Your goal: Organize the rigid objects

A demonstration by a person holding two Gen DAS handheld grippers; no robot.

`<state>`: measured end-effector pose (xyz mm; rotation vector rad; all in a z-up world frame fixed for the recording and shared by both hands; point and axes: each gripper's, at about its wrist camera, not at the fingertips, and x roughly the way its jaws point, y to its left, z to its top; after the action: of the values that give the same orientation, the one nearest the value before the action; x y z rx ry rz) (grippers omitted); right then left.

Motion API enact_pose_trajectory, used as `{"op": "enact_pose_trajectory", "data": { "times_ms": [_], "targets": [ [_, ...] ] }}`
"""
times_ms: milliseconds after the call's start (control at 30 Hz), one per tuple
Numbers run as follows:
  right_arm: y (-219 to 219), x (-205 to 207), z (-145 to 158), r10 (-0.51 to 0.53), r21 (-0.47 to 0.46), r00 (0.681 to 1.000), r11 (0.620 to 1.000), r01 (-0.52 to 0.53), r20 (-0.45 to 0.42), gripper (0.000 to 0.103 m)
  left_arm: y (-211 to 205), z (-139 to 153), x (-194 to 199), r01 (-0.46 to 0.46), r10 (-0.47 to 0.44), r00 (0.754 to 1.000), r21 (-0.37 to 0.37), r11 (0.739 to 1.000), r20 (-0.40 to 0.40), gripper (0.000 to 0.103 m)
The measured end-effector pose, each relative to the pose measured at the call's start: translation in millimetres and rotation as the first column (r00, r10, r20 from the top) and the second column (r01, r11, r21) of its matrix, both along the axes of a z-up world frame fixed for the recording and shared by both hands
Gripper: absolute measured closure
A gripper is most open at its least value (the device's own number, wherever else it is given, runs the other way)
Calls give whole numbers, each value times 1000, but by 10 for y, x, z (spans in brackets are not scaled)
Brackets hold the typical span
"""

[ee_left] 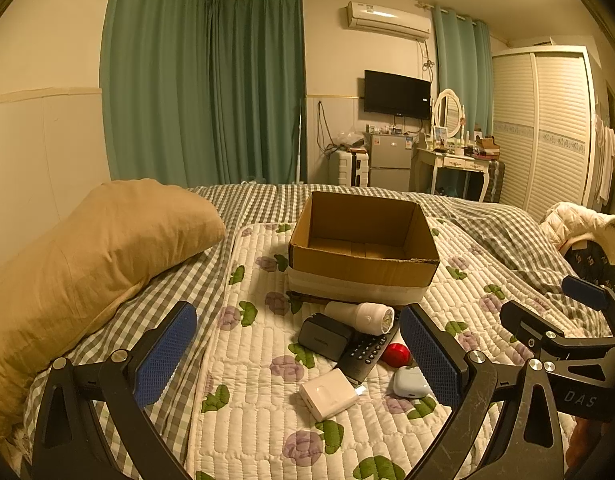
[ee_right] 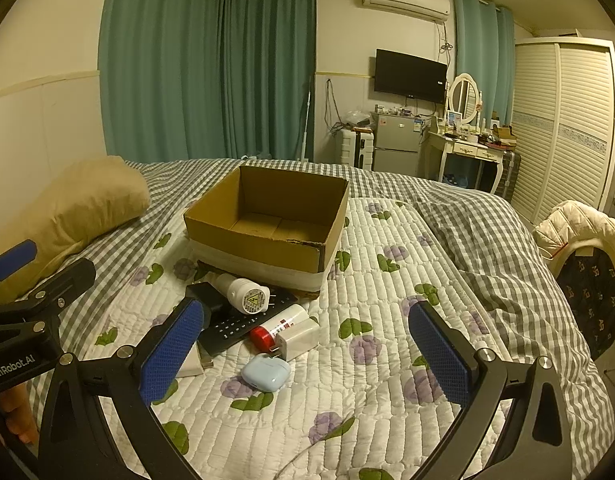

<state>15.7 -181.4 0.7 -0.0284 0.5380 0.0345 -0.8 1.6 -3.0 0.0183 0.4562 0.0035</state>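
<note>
Nothing is yet gripped: the left gripper [ee_left: 297,360] and right gripper [ee_right: 307,354] are held above the quilt with jaws spread wide. Gathering is judged barely begun, since the cardboard box [ee_left: 363,268] is seen empty. The clutter lies just before it: black remote [ee_left: 365,354], white charger [ee_left: 327,394], blue earbud case [ee_right: 266,372]. A descent onto one piece is called for next.

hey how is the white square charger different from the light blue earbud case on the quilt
The white charger is a boxy block with flat faces and metal prongs; the blue earbud case is rounded and smooth. The charger looks somewhat bigger. Both lie loose on the floral quilt, in front of the cardboard box, ungripped.
</note>
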Motion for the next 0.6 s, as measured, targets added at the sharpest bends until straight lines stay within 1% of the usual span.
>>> {"op": "enact_pose_trajectory", "data": {
  "times_ms": [600],
  "targets": [
    [15,19,-11,9,8,1000,1000,-9,-11,0,63,4,7,-7,7,1000,-8,1000,10,0]
  ]
}}
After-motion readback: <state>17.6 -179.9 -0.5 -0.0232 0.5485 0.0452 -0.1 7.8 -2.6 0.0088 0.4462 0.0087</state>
